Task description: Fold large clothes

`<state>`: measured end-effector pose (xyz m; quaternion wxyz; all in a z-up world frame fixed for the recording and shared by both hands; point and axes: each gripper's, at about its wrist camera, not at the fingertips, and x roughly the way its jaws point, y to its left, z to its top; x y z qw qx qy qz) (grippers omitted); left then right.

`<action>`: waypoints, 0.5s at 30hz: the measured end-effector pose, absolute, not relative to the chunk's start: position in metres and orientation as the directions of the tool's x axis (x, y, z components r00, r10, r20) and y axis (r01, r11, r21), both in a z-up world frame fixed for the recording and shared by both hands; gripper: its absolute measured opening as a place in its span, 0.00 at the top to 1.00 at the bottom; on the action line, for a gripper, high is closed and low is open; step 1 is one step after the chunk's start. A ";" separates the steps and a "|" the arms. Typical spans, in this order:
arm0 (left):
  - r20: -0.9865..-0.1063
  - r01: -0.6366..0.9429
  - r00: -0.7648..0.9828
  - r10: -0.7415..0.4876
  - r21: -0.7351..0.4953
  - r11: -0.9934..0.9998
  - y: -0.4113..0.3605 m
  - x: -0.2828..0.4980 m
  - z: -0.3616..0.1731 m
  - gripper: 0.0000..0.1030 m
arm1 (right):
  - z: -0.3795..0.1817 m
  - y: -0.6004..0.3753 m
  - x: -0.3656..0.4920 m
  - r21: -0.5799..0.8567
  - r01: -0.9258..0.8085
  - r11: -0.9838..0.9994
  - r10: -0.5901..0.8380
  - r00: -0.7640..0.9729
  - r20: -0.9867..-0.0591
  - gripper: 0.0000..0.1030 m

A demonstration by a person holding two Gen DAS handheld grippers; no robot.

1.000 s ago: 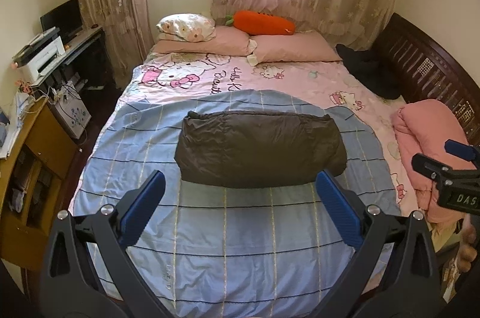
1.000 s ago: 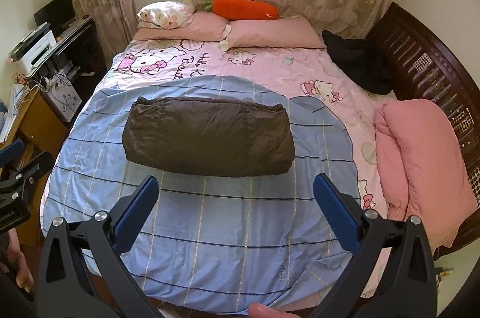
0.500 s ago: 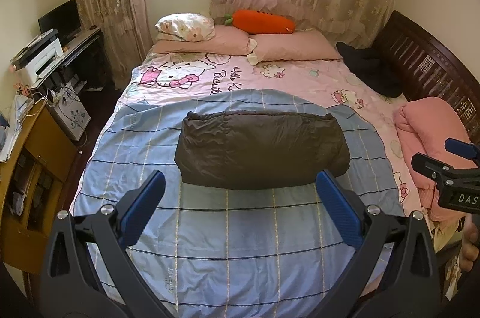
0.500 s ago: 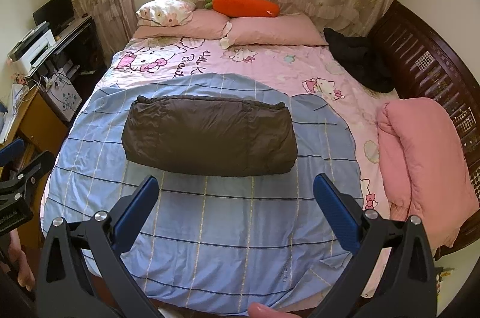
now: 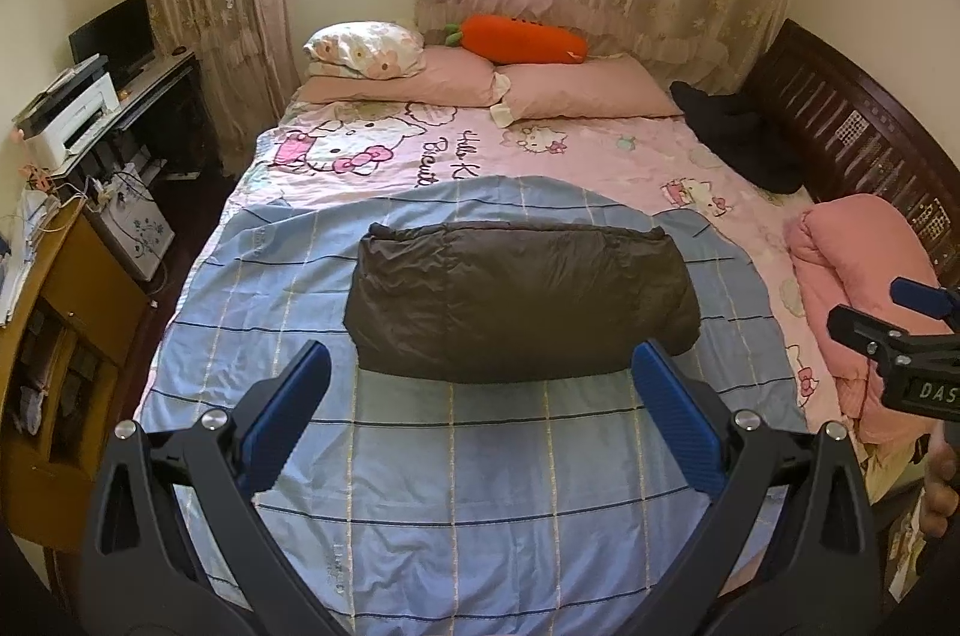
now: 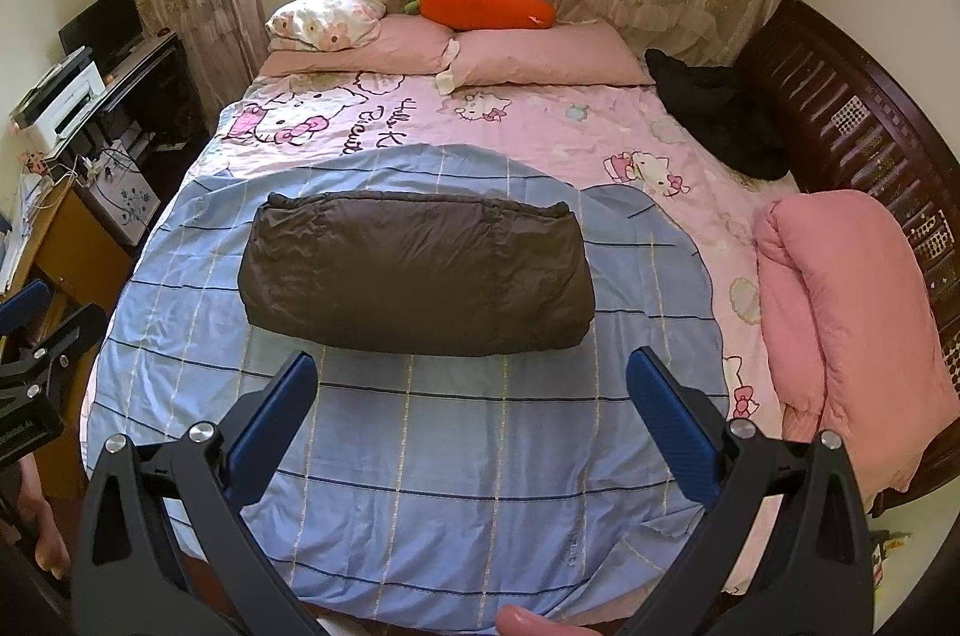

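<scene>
A dark brown padded garment (image 5: 522, 303) lies folded into a compact rectangle on a blue checked sheet (image 5: 480, 486) in the middle of the bed; it also shows in the right wrist view (image 6: 417, 279). My left gripper (image 5: 480, 372) is open and empty, held above the sheet just short of the garment's near edge. My right gripper (image 6: 474, 384) is open and empty, also short of the garment. Each gripper shows at the edge of the other's view, the right one (image 5: 894, 348) and the left one (image 6: 36, 336).
A rolled pink quilt (image 6: 840, 324) lies at the bed's right edge by a dark wooden headboard (image 6: 852, 120). A black garment (image 6: 714, 114), pink pillows (image 6: 540, 57) and an orange carrot plush (image 6: 486, 6) lie further back. A desk with a printer (image 6: 60, 102) stands left.
Both grippers have drifted slightly, so the folded garment sits a little lower and closer in both views. Both stay open and the garment has not moved.
</scene>
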<state>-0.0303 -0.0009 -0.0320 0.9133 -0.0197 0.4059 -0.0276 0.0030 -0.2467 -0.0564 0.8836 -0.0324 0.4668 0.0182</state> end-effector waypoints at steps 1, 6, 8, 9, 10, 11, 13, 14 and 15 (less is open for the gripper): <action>-0.741 0.035 0.669 -0.067 -0.058 0.998 -0.001 -0.029 -0.032 0.02 | -0.057 -0.247 0.004 -0.043 -0.064 0.997 0.000 0.561 -0.827 0.01; -0.746 0.037 0.663 -0.063 -0.051 0.998 0.002 -0.024 -0.036 0.02 | -0.062 -0.247 0.009 -0.030 -0.059 0.998 0.008 0.554 -0.833 0.01; -0.749 0.038 0.659 -0.068 -0.057 0.998 0.001 -0.020 -0.036 0.02 | -0.065 -0.246 0.012 -0.029 -0.060 0.998 0.009 0.548 -0.837 0.01; -0.750 0.035 0.658 -0.066 -0.057 0.998 0.001 -0.019 -0.037 0.02 | -0.066 -0.246 0.013 -0.026 -0.062 0.998 0.012 0.546 -0.838 0.01; -0.751 0.032 0.657 -0.065 -0.058 0.998 0.002 -0.017 -0.037 0.02 | -0.067 -0.247 0.015 -0.024 -0.063 0.998 0.014 0.544 -0.839 0.01; -0.756 0.029 0.652 -0.063 -0.058 0.998 0.001 -0.013 -0.037 0.02 | -0.068 -0.246 0.017 -0.022 -0.065 0.998 0.017 0.541 -0.841 0.01; -0.775 0.016 0.628 -0.072 -0.079 0.997 0.004 -0.006 -0.041 0.02 | -0.069 -0.246 0.021 -0.016 -0.072 0.997 0.025 0.540 -0.842 0.01; -0.787 0.020 0.610 -0.098 -0.108 0.994 0.006 -0.001 -0.043 0.02 | -0.069 -0.245 0.022 -0.015 -0.073 0.997 0.027 0.539 -0.842 0.01; -0.797 0.029 0.587 -0.143 -0.156 0.987 0.009 0.004 -0.048 0.02 | -0.070 -0.245 0.024 -0.012 -0.073 0.997 0.029 0.539 -0.842 0.01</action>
